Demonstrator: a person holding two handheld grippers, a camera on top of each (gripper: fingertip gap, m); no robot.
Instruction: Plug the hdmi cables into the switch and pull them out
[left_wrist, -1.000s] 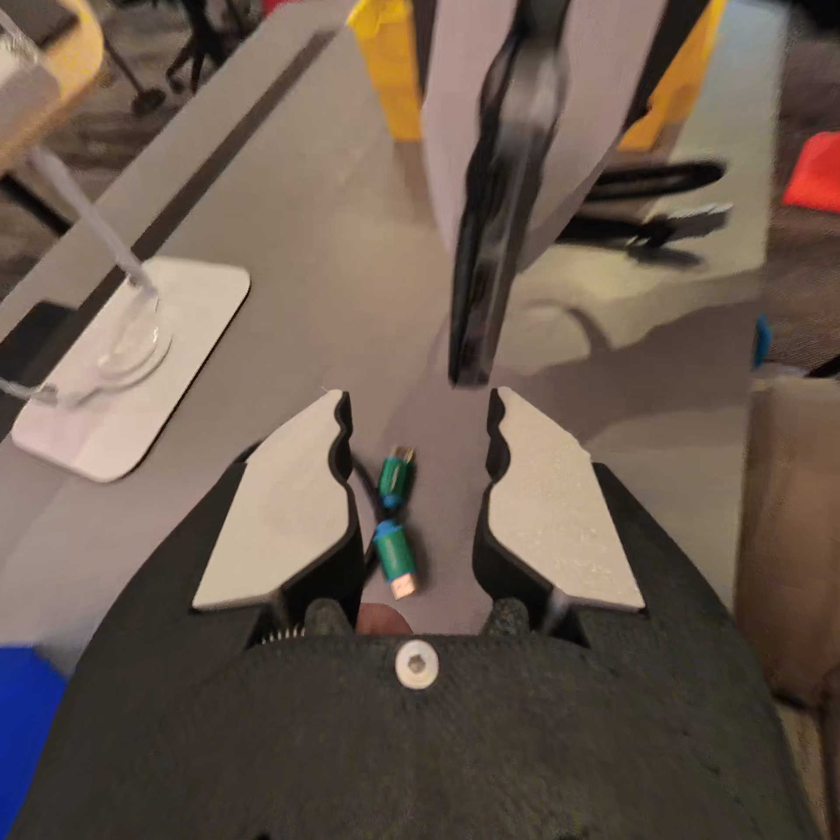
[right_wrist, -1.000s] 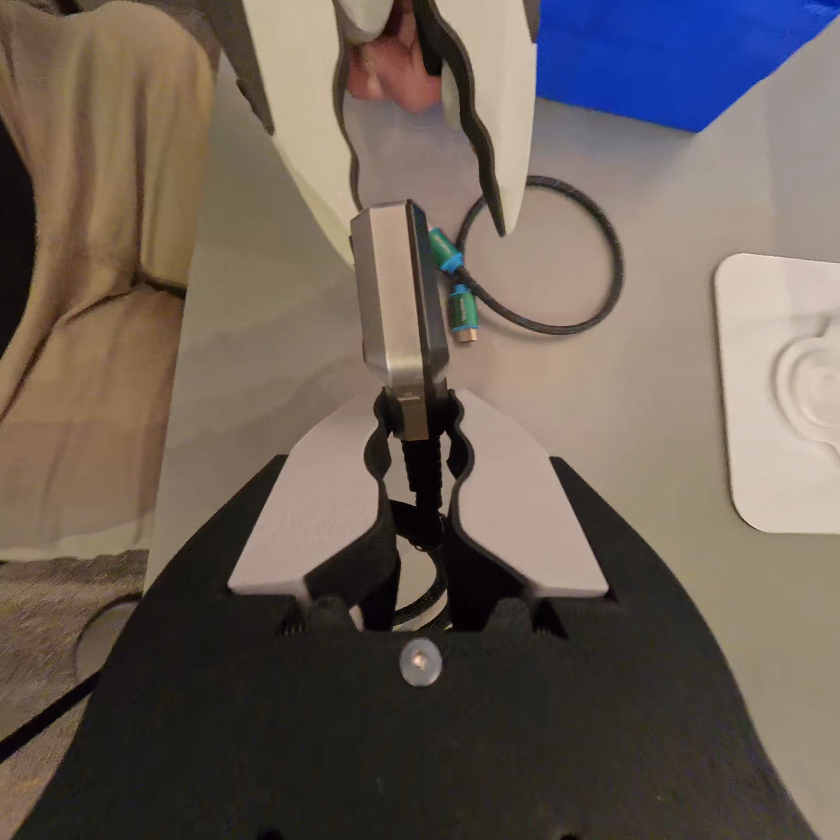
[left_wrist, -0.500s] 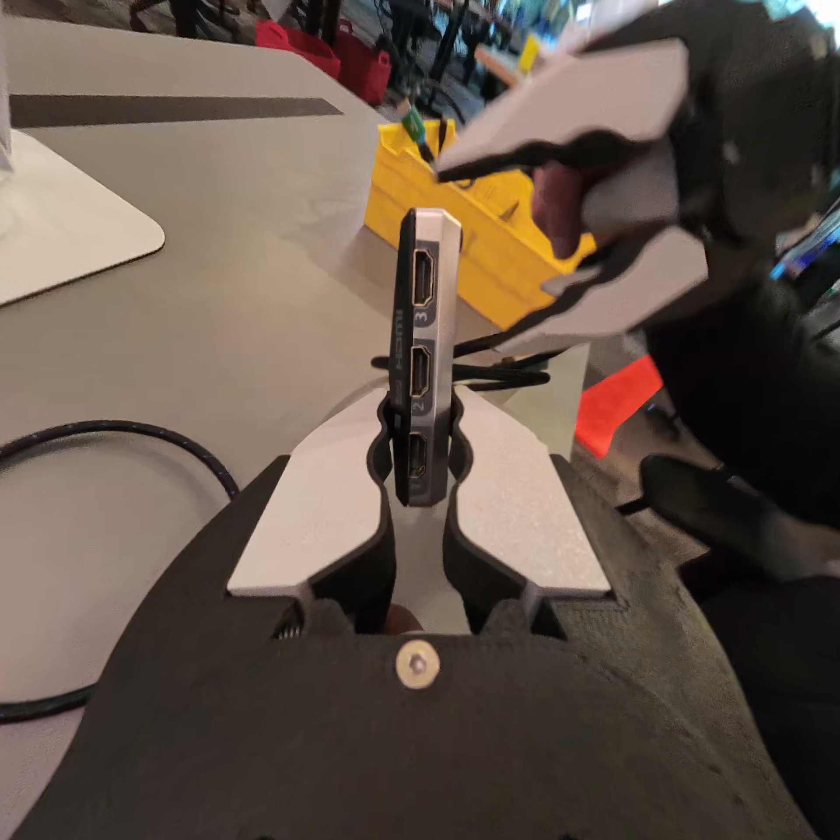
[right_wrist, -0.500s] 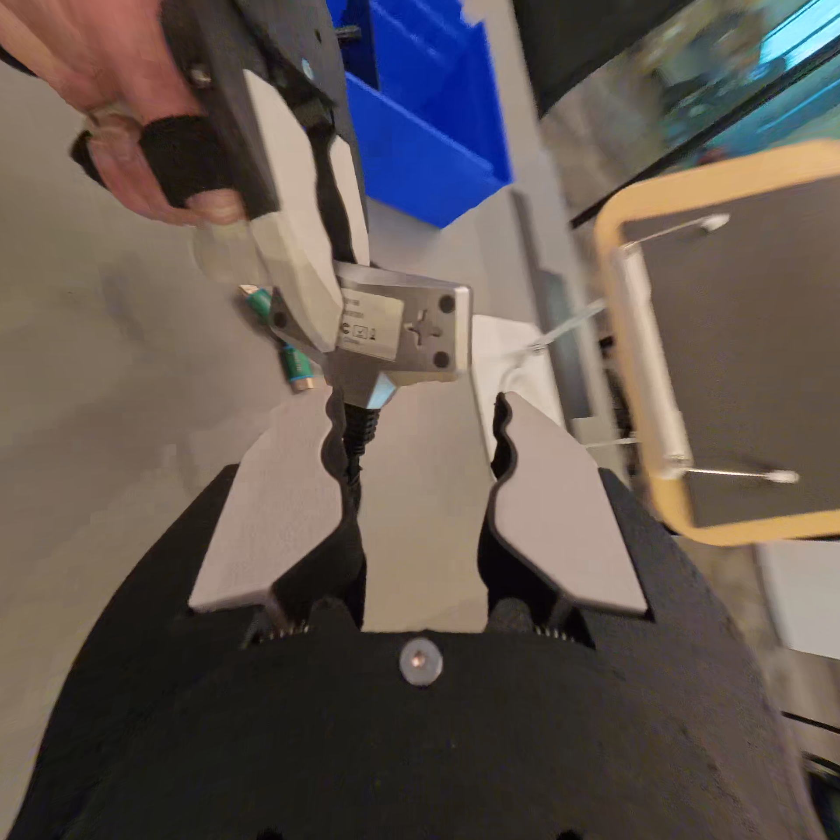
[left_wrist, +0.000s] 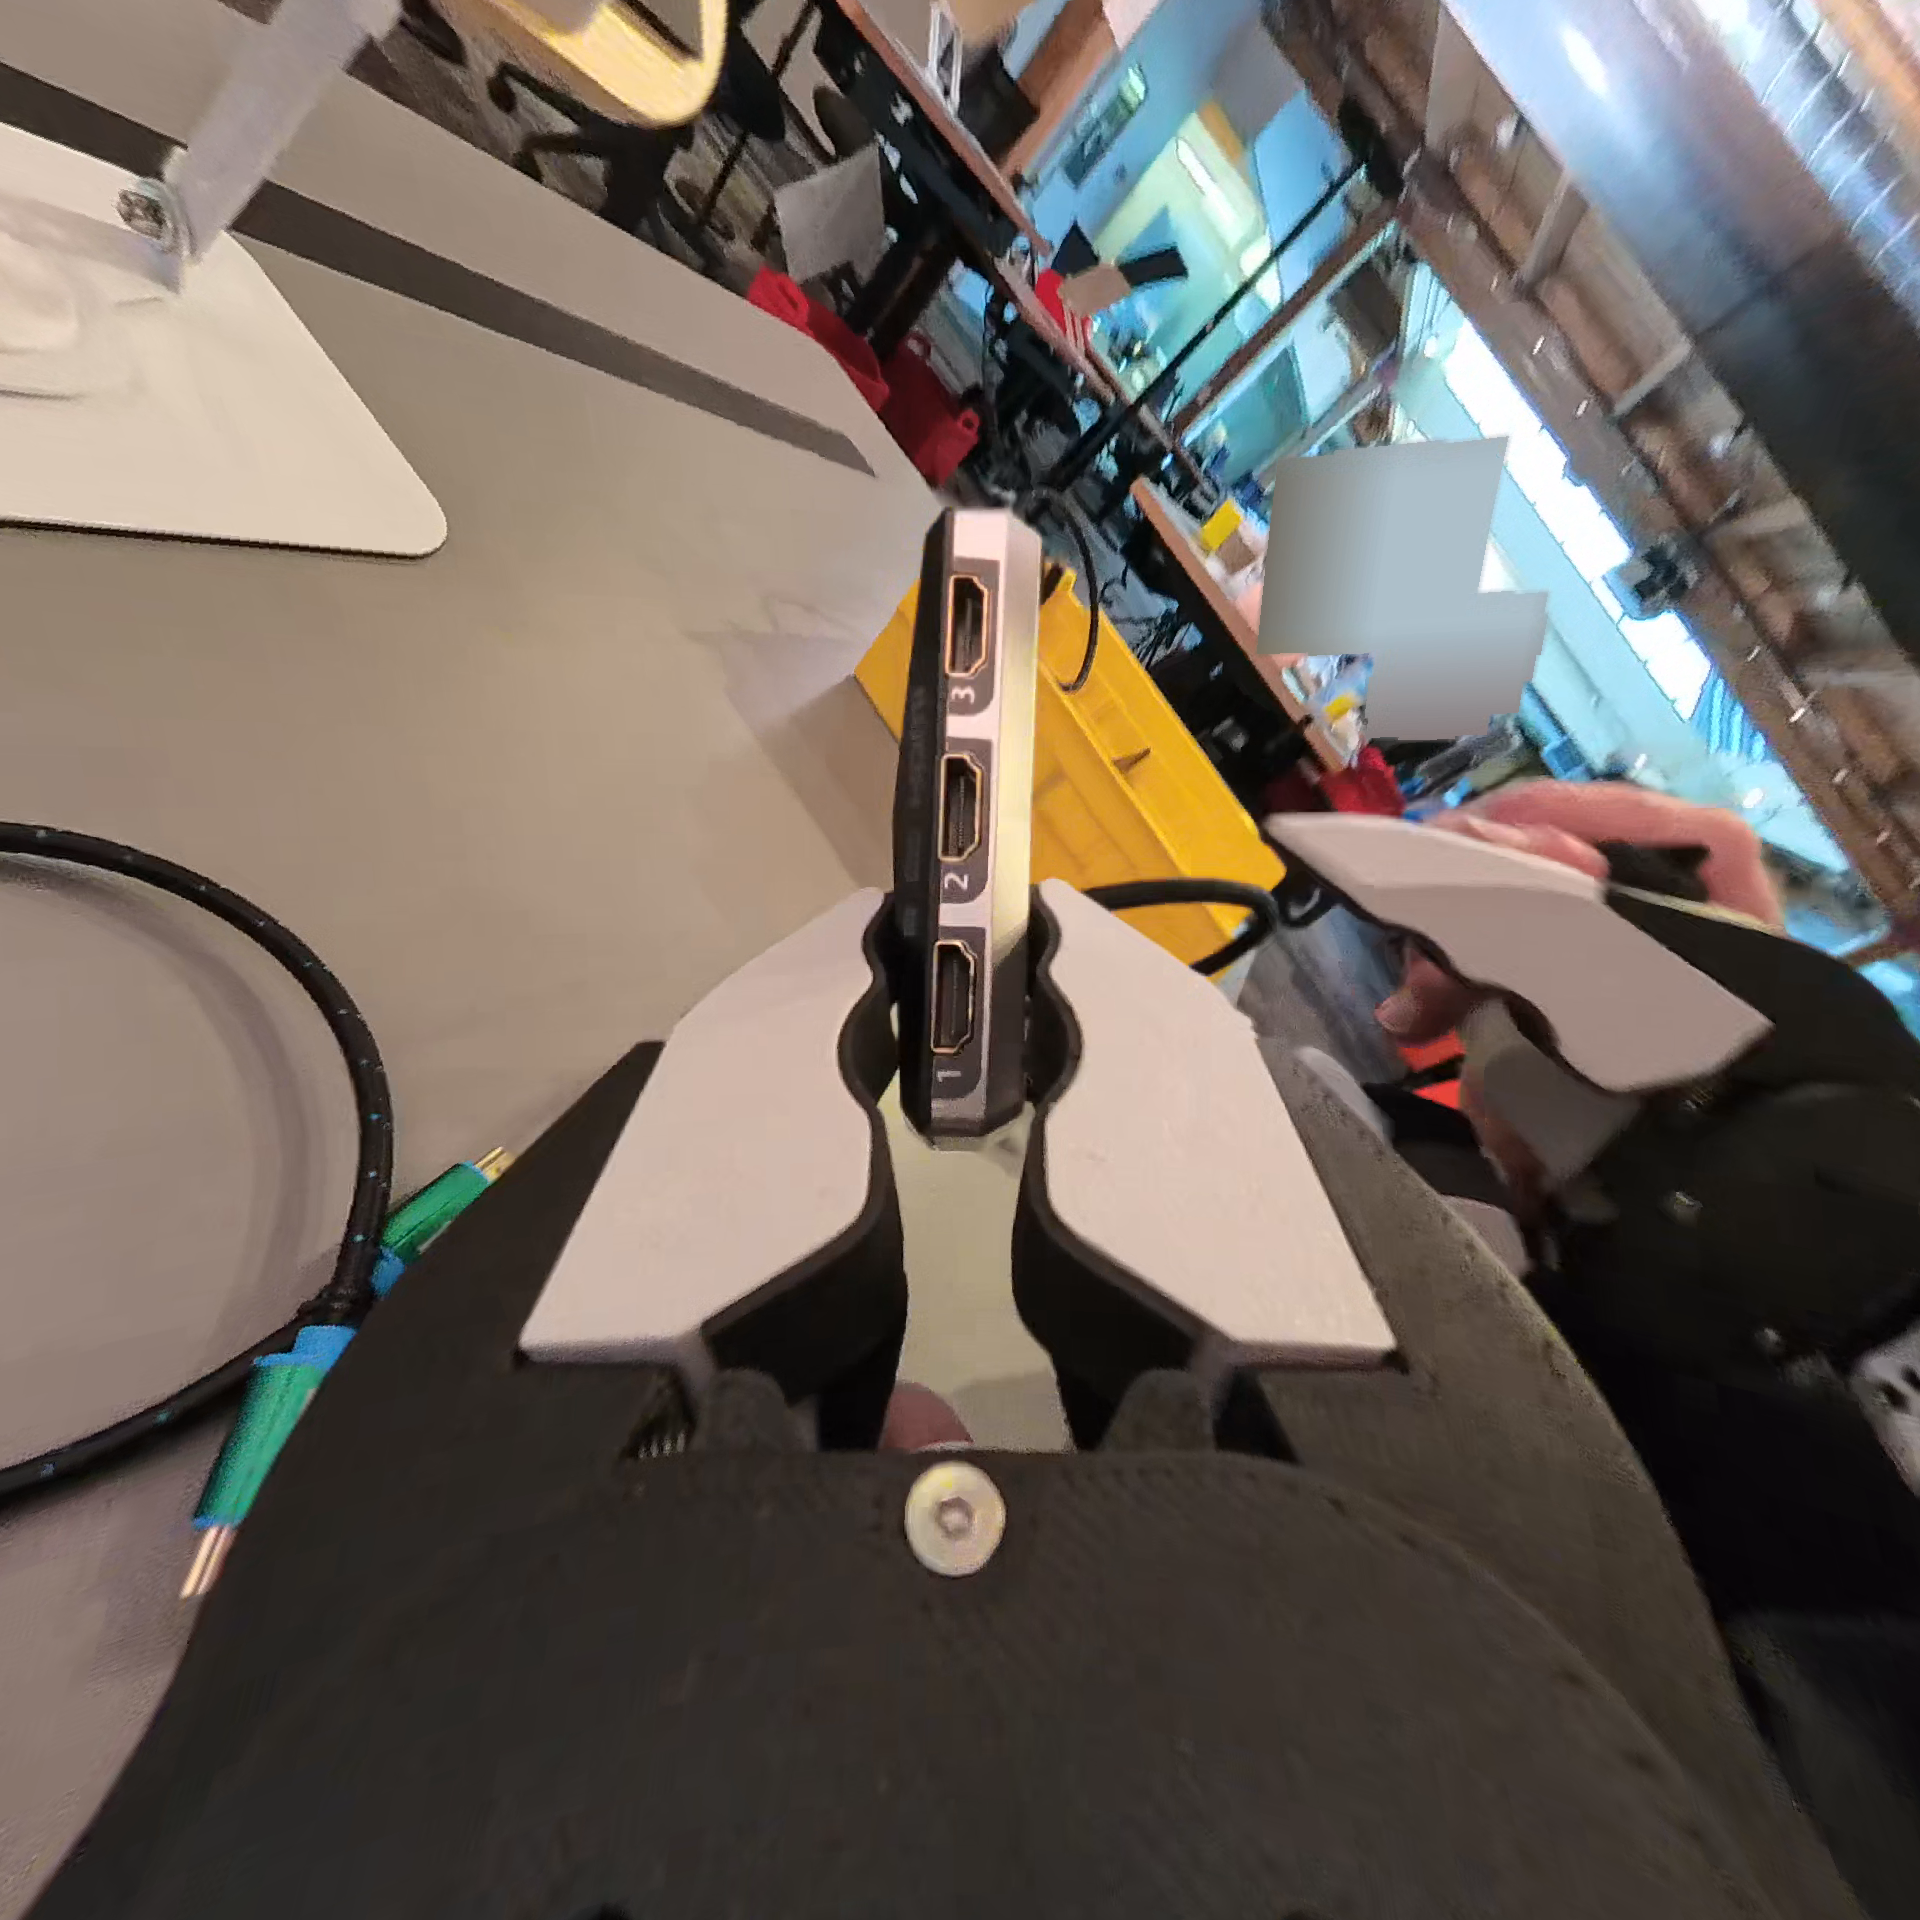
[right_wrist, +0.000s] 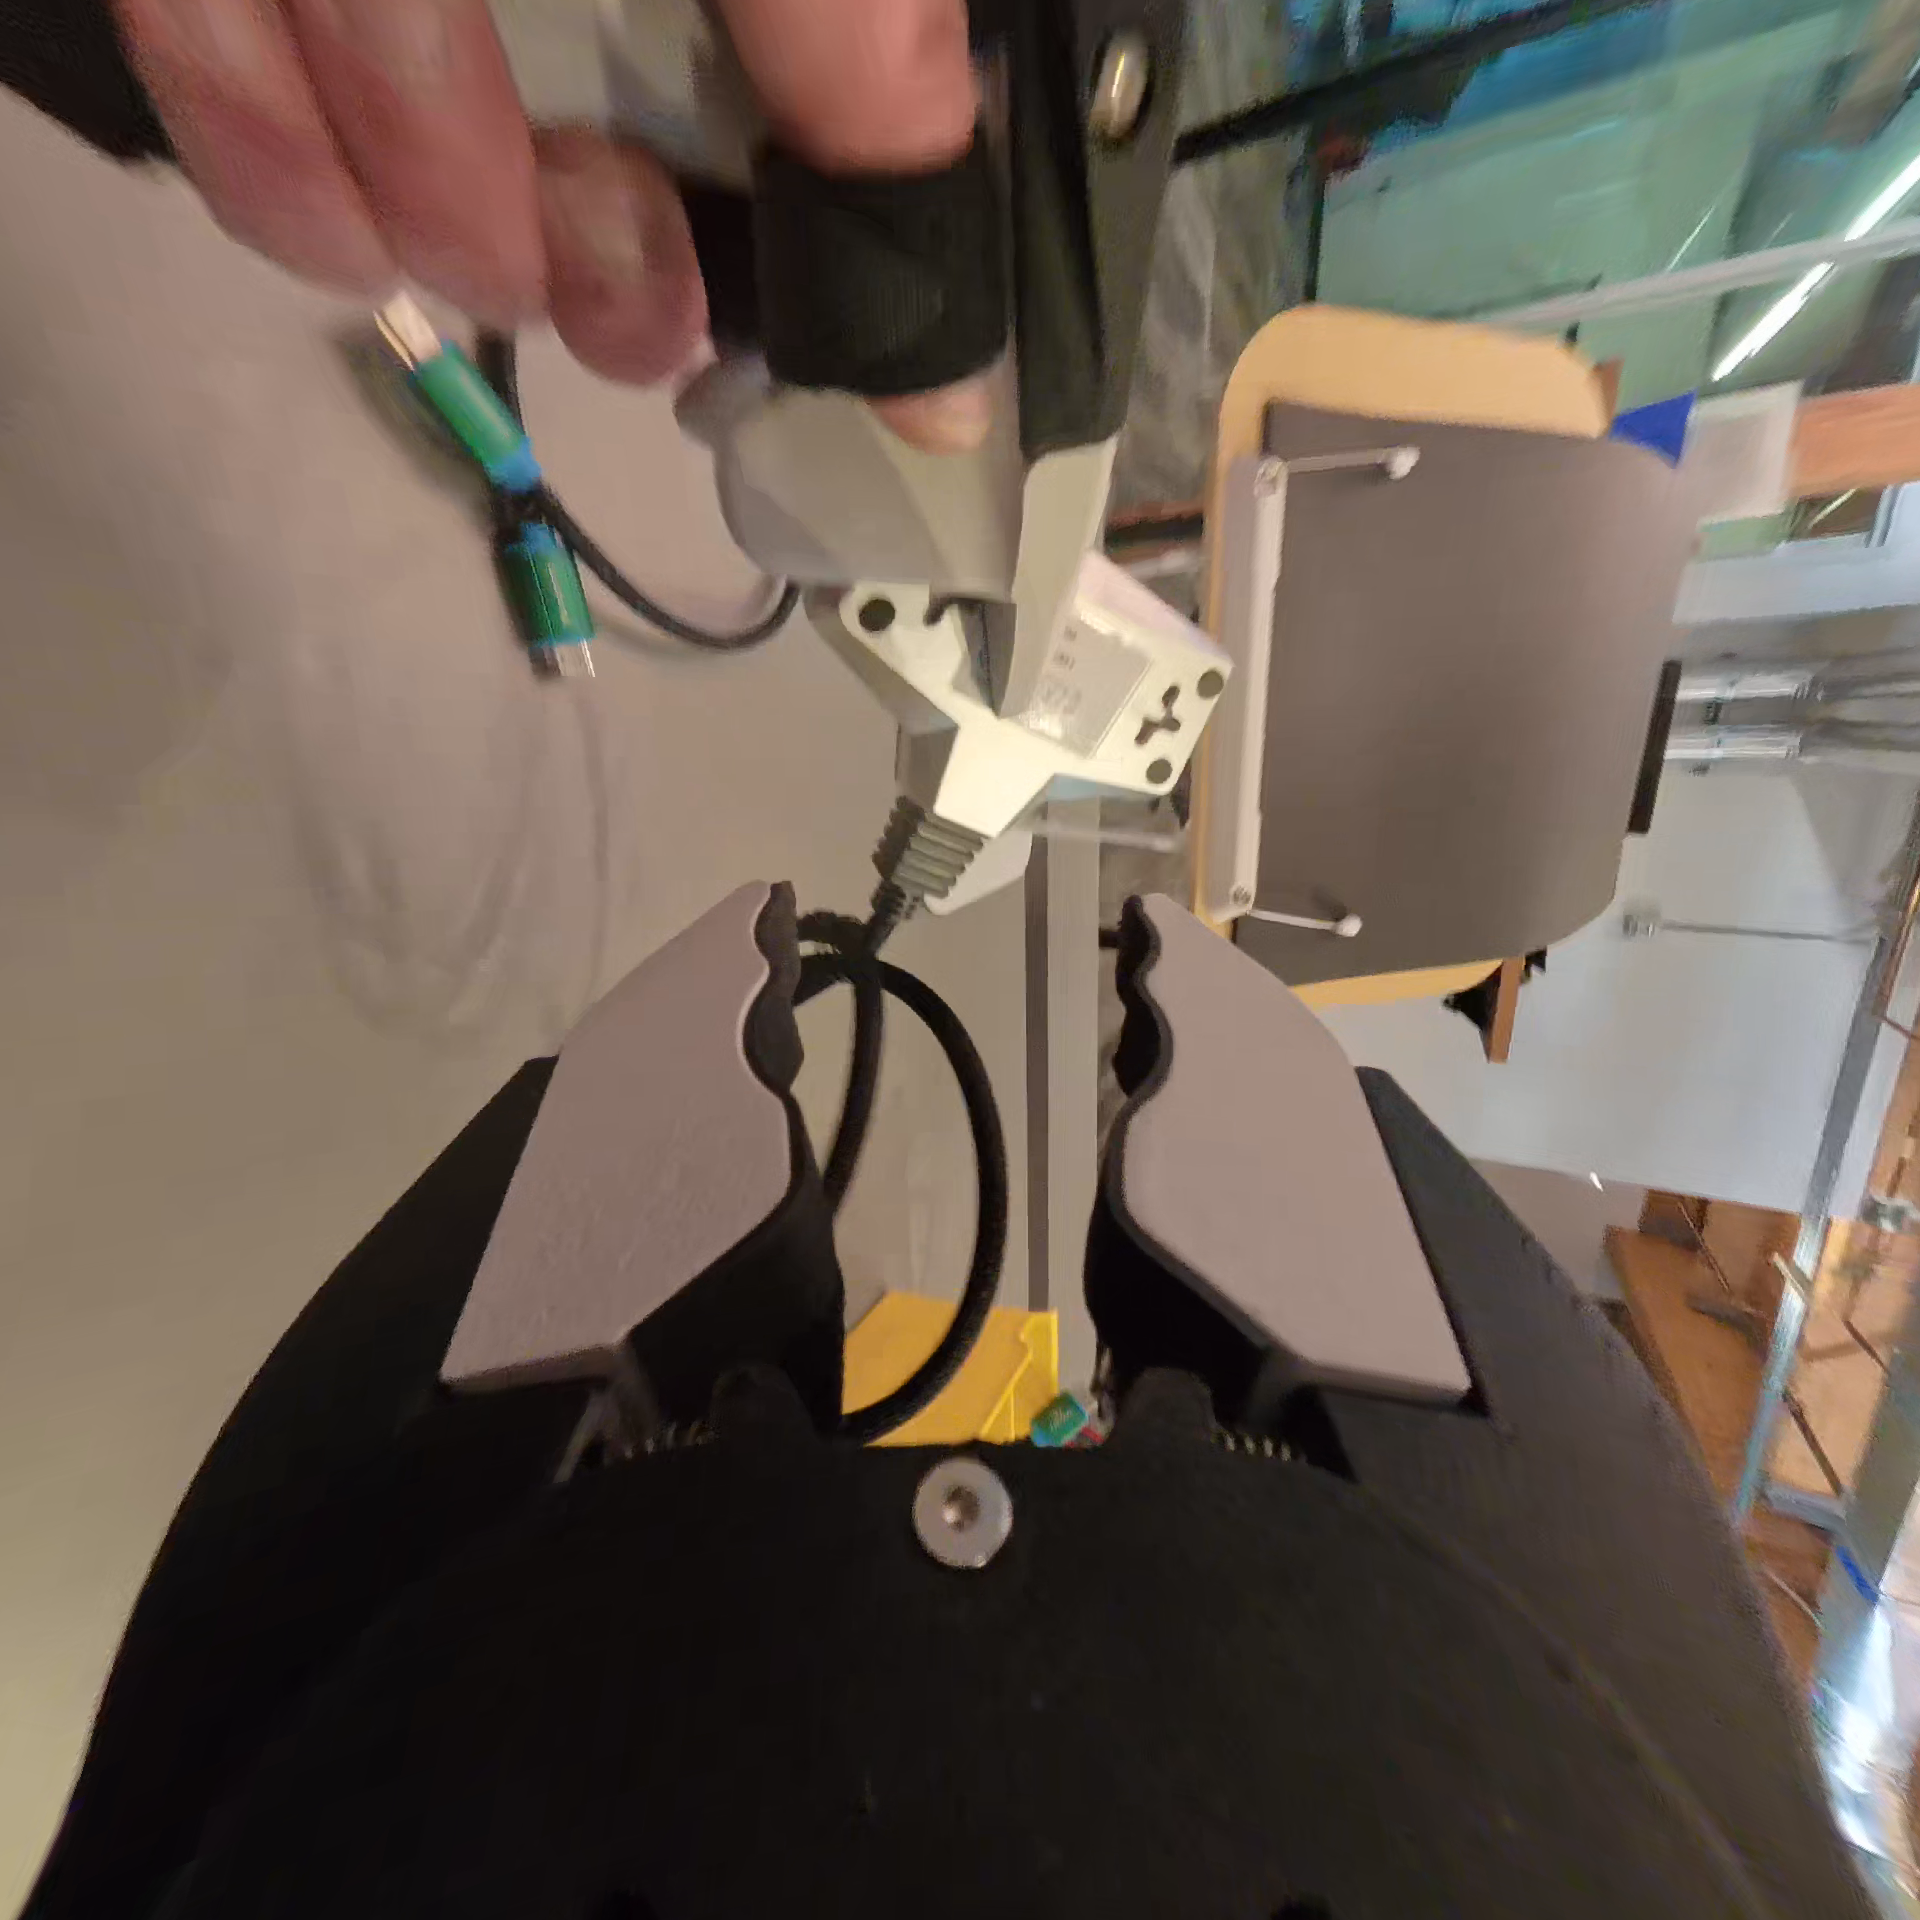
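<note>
My left gripper (left_wrist: 961, 935) is shut on the lower end of the silver HDMI switch (left_wrist: 971, 821) and holds it upright above the table, its three empty ports facing me. In the right wrist view the left gripper (right_wrist: 987, 644) clamps the switch (right_wrist: 1049, 717) from above. My right gripper (right_wrist: 956, 914) is open and empty just below the switch; the switch's own black cable (right_wrist: 966, 1091) loops between its fingers. The right gripper also shows in the left wrist view (left_wrist: 1351, 914), apart from the switch. A black HDMI cable (left_wrist: 353, 1049) with green plugs (left_wrist: 260, 1423) lies on the table, also in the right wrist view (right_wrist: 551, 603).
A yellow bin (left_wrist: 1122, 790) stands behind the switch at the grey table's (left_wrist: 520, 779) edge. A white stand base (left_wrist: 208, 436) sits far left; its tan-edged board (right_wrist: 1455, 675) shows right of the switch. A hand (right_wrist: 468, 187) holds the left gripper. The tips of one gripper are about 6 centimeters away from the tips of the other.
The switch passed from my right gripper to my left. The left gripper shut on it and turned its ports toward me. The right gripper opened and drew back from the switch.
</note>
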